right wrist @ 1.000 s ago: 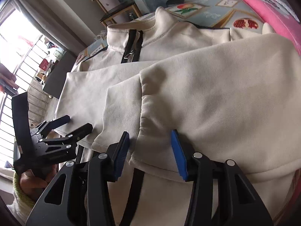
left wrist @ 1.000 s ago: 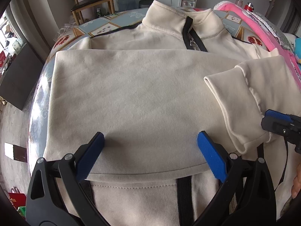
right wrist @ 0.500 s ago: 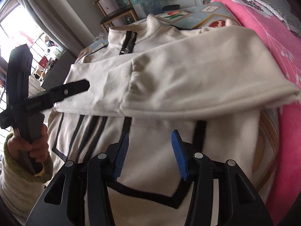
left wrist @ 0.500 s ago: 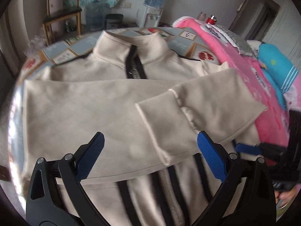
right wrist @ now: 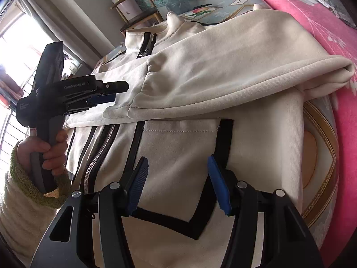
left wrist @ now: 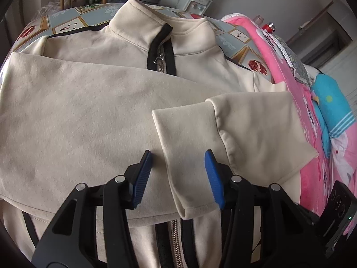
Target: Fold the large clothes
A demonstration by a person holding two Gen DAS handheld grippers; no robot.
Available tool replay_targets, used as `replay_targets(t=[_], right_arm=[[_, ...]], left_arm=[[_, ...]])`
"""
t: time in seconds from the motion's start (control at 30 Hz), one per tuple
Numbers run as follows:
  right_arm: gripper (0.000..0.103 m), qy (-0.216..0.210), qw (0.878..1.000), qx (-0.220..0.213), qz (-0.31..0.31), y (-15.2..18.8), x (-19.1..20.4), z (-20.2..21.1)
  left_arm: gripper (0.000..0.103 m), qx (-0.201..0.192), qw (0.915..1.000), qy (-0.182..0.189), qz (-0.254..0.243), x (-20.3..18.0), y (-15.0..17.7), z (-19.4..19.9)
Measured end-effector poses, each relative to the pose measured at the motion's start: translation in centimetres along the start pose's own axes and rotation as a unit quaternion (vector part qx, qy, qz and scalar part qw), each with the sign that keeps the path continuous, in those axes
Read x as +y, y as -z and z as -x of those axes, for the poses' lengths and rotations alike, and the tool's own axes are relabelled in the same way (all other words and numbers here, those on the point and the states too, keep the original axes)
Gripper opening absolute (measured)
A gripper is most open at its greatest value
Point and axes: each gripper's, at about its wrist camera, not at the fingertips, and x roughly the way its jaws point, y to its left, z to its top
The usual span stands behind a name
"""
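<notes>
Left wrist view: we find the left hand-held gripper (left wrist: 178,176) with jaws just narrowed to a partial gap, straddling the sleeve cuff (left wrist: 185,156) without pressing it. At three o'clock lies a pink blanket (left wrist: 287,71). The right hand-held gripper (right wrist: 178,185), jaws just widened, grips nothing above the cream jacket (right wrist: 178,151), which lies flat on the patterned tabletop (right wrist: 319,156), sleeves folded across its front.

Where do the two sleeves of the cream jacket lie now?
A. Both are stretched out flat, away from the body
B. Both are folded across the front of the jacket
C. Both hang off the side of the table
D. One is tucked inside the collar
B: both sleeves lie across the chest of the jacket, one cuff overlapping the other sleeve.
</notes>
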Motion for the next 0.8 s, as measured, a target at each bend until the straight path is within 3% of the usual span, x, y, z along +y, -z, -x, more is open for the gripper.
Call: replay_targets(t=[0.07, 0.13, 0.2, 0.3, 0.43, 0.53, 0.6, 0.8], right_arm=[[0.055, -0.002, 1.0, -0.001, 0.0, 0.1, -0.1, 0.1], [0.055, 0.006, 1.0, -0.005, -0.003, 0.1, 0.0, 0.4], [0.055, 0.022, 1.0, -0.013, 0.004, 0.1, 0.1, 0.7], [0.055, 0.041, 0.999, -0.011, 0.003, 0.2, -0.4, 0.4], [0.055, 0.042, 0.999, -0.016, 0.008, 0.2, -0.5, 0.3], [0.055, 0.053, 0.998, -0.02, 0.014, 0.4, -0.2, 0.3], [0.055, 0.061, 0.998, -0.022, 0.016, 0.5, 0.0, 0.2], [0.055, 0.075, 0.997, -0.016, 0.022, 0.4, 0.3, 0.1]], left_arm=[[0.046, -0.002, 1.0, -0.004, 0.005, -0.1, -0.1, 0.0], [0.035, -0.008, 0.9999, -0.008, 0.01, -0.1, -0.2, 0.1], [0.019, -0.01, 0.9997, 0.011, 0.021, 0.4, -0.2, 0.5], [0.019, -0.008, 0.9987, 0.032, 0.039, 0.9, -0.3, 0.7], [0.024, 0.024, 0.9961, 0.049, 0.07, 1.6, -0.4, -0.3], [0.024, 0.026, 0.996, 0.046, 0.072, 1.3, -0.6, -0.4], [0.006, 0.026, 0.9976, 0.027, 0.058, 0.7, -0.7, -0.4], [0.006, -0.06, 0.9978, 0.029, -0.003, -1.4, -1.9, 6.2]])
